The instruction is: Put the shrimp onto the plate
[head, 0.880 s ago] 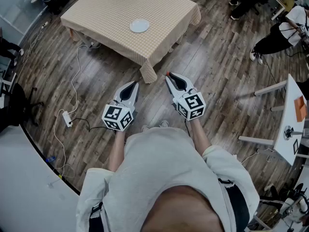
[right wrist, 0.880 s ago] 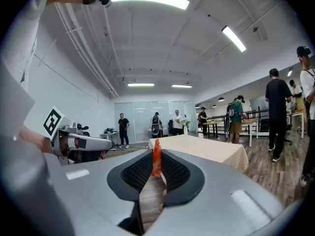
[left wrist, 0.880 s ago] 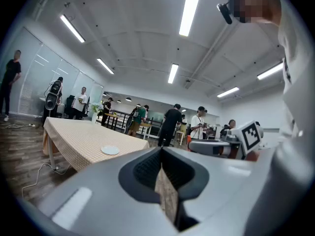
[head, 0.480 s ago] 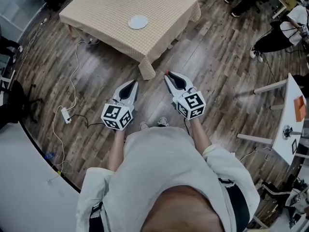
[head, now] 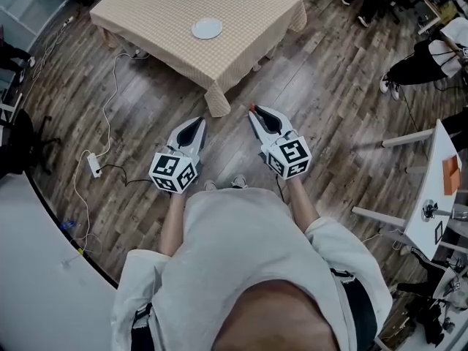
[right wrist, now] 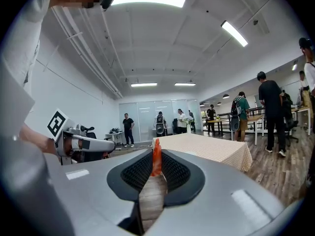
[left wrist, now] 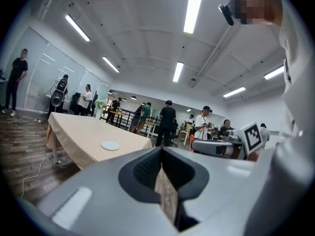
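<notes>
An orange shrimp (right wrist: 156,156) stands pinched between the tips of the right tool (right wrist: 156,170), whose jaws are closed narrowly on it. The left tool (left wrist: 161,154) beside it has its jaws together, holding nothing. Both tools hang over the wooden floor (head: 329,108), well apart from the white plate (head: 207,28) on the checked tabletop (head: 248,6)

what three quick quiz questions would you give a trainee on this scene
1. Fill in: the plate sits on the ___.
2. Which claw grips the shrimp?
3. True or false: the shrimp is on the plate.

Key:
1. table
2. right claw
3. false
</notes>
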{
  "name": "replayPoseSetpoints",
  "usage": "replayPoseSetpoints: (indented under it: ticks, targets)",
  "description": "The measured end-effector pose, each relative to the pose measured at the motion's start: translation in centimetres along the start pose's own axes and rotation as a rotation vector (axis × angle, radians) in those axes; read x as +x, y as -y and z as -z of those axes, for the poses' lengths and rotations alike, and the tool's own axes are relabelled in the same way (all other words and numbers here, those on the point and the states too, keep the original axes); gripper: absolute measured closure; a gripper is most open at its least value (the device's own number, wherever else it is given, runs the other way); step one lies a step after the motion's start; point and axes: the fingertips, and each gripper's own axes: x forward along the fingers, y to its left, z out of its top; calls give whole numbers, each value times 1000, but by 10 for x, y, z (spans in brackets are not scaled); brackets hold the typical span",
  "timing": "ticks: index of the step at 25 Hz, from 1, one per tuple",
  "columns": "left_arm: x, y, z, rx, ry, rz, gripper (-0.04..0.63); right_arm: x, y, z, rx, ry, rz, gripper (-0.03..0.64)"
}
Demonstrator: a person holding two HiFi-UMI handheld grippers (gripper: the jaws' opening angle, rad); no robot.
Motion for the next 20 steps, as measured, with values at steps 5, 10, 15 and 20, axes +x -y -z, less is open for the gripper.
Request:
replayPoseSetpoints:
  ticks: [5,10,15,20]
  targets:
    - [7,2,3,-10,5,-40,584,-3,13,5,10,1,-30,563]
    - [21,2,18,-33,-7,-68,584,1,30,19,27,-18,-45,561]
    - [25,6,30,-59,-33,-64,584,2,35,23,23,-34,-44,561]
    - [37,-5,24,-52,-22,-68,584,13,45,19,17,-25,-47,561]
